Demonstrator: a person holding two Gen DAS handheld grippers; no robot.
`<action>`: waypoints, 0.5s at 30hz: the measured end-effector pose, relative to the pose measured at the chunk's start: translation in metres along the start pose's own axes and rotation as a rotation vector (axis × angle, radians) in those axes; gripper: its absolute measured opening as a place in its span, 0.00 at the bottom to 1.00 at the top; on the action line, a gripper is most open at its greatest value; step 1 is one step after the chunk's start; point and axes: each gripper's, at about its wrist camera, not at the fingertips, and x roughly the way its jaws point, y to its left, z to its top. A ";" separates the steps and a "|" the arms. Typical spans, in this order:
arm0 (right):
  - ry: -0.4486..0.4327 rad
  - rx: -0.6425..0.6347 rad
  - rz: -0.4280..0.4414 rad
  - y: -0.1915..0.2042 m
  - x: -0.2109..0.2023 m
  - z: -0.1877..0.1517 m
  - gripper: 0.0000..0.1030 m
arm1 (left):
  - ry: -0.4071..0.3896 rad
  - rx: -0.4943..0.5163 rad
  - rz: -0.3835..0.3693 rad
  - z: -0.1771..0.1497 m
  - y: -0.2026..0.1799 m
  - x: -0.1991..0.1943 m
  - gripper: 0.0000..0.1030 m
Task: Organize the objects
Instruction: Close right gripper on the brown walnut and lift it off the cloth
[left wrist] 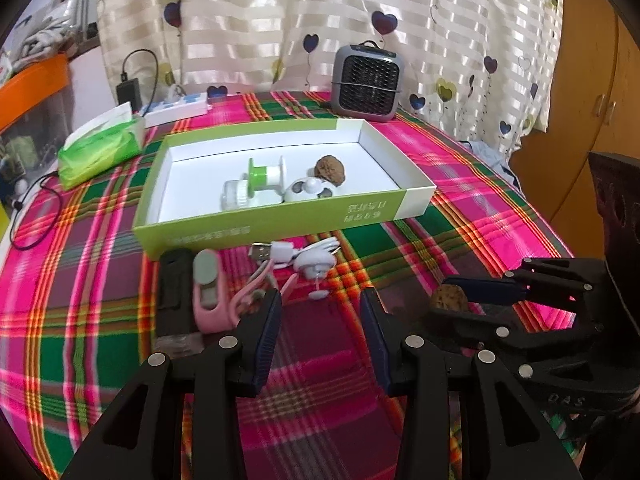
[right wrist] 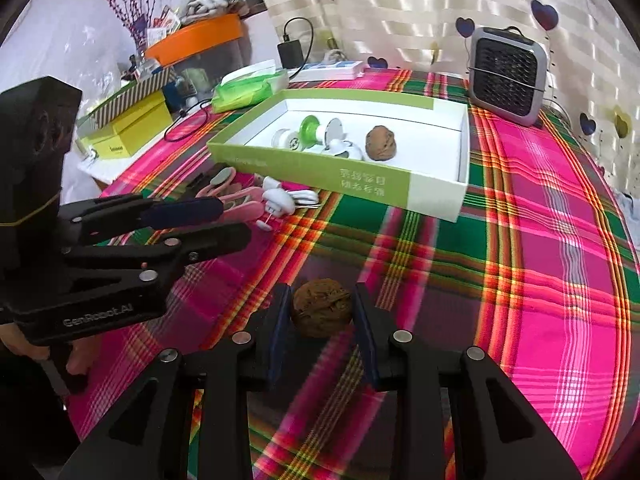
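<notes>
Right wrist view, nearest: right gripper point(right wrist: 321, 312) clenched on a brown walnut point(right wrist: 321, 307), both blue pads touching its sides, above the pink, green and red plaid tablecloth point(right wrist: 540, 280). Same grasp in the left wrist view seen only from the side, at right point(left wrist: 460, 302), walnut point(left wrist: 449, 298) mostly hidden between the black fingers. Left wrist view, nearest: left gripper point(left wrist: 321, 320) released, jaws standing apart over bare cloth point(left wrist: 80, 280), nothing between the pads; from the right wrist view the same tool visible in profile at left point(right wrist: 232, 222), part of a hand below its handle. Just beyond the left fingertips, in the left wrist view: black bar-shaped item point(left wrist: 174, 288), pink clip-like item with grey pad point(left wrist: 208, 292), white USB cable bundle point(left wrist: 296, 256), all lying together beside the near wall of the tray; black item scarcely discernible in the right wrist view. Middle distance, both views: green-and-white cardboard tray point(left wrist: 280, 220) holding a green-and-white spool-like gadget point(left wrist: 256, 184), a white rounded gadget point(left wrist: 308, 192) and a second walnut point(left wrist: 329, 169), the last two touching or nearly so. Far edge: green tissue pack point(left wrist: 100, 152), white power strip point(left wrist: 176, 110), grey fan heater point(left wrist: 368, 80), heart-patterned curtain point(left wrist: 280, 20). Right wrist view alone: yellow box point(right wrist: 128, 132), orange-lidded bin point(right wrist: 200, 40), purple dried branches point(right wrist: 132, 4)
</notes>
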 end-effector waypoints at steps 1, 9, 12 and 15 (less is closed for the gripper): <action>-0.003 0.002 0.007 -0.001 -0.001 0.000 0.32 | 0.002 0.004 0.002 0.002 -0.002 0.002 0.38; -0.019 0.007 0.040 -0.001 -0.003 0.000 0.32 | 0.017 0.023 0.042 0.016 -0.007 0.019 0.38; -0.023 0.010 0.044 -0.002 -0.004 0.000 0.32 | 0.040 0.030 0.053 0.016 -0.007 0.027 0.38; -0.026 0.012 0.044 -0.002 -0.004 0.000 0.32 | 0.050 0.037 0.042 0.019 -0.008 0.031 0.38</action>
